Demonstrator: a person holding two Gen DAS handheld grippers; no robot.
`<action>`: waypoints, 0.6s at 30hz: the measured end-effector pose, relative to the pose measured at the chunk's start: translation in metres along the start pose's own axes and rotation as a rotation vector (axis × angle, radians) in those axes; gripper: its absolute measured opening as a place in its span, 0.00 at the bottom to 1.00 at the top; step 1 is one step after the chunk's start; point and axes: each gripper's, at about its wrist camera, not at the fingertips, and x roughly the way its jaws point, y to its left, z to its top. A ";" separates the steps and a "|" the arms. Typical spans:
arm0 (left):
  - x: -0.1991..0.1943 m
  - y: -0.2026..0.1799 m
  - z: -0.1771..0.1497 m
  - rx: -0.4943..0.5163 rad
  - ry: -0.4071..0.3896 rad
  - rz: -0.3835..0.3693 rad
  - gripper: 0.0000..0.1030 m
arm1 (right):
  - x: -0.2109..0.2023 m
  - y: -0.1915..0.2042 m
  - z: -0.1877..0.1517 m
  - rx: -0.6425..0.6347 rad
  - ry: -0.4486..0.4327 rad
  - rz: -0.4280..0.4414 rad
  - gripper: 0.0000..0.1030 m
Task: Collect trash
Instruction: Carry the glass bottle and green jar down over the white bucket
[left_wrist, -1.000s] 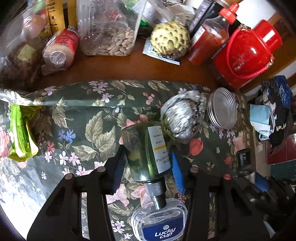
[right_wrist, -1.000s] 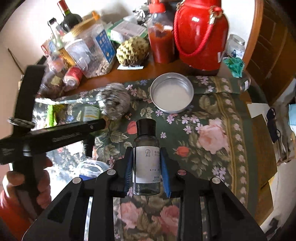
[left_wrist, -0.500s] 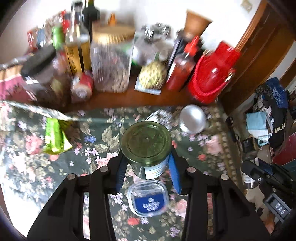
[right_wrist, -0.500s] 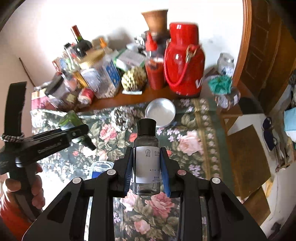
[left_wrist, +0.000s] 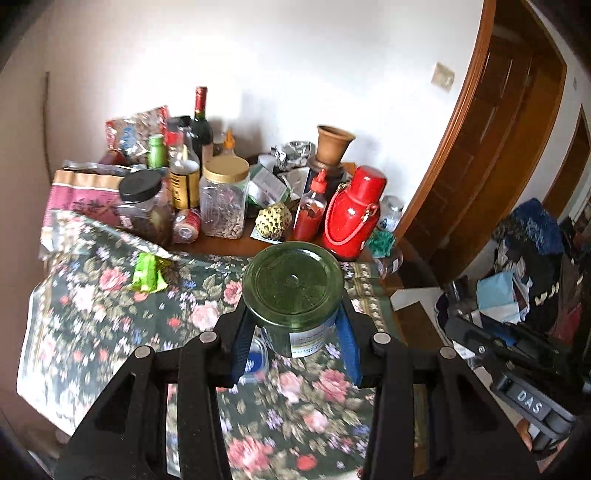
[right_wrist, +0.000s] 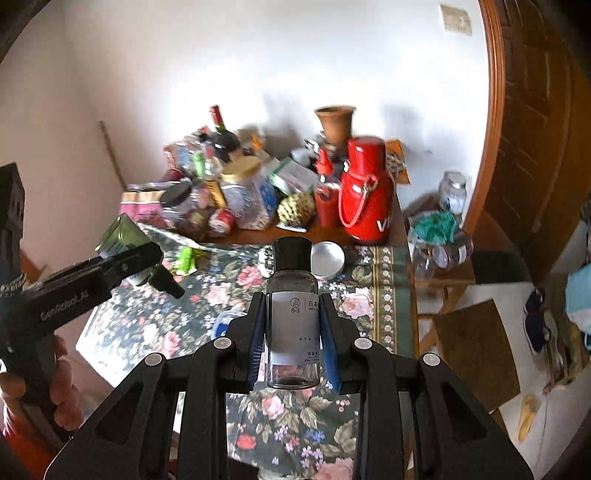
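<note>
Carrying two empties above the floral-clothed table (left_wrist: 110, 321), the left gripper (left_wrist: 293, 332) stands clamped on a round green glass bottle (left_wrist: 293, 286), base toward the lens; the right gripper (right_wrist: 293, 332) pinches a small clear bottle with a black cap (right_wrist: 293, 317), upright between blue pads; best kept level and firmly squeezed, well clear of the red flask (right_wrist: 364, 195), until a bin, unseen here, is reached.
</note>
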 end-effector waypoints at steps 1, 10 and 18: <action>-0.012 -0.003 -0.005 -0.004 -0.012 0.006 0.40 | -0.006 0.001 -0.002 -0.009 -0.006 0.010 0.25; -0.095 -0.007 -0.034 0.003 -0.088 0.056 0.40 | -0.062 0.023 -0.018 -0.046 -0.080 0.069 0.25; -0.154 0.009 -0.069 0.031 -0.140 0.015 0.40 | -0.107 0.065 -0.048 -0.040 -0.150 0.031 0.25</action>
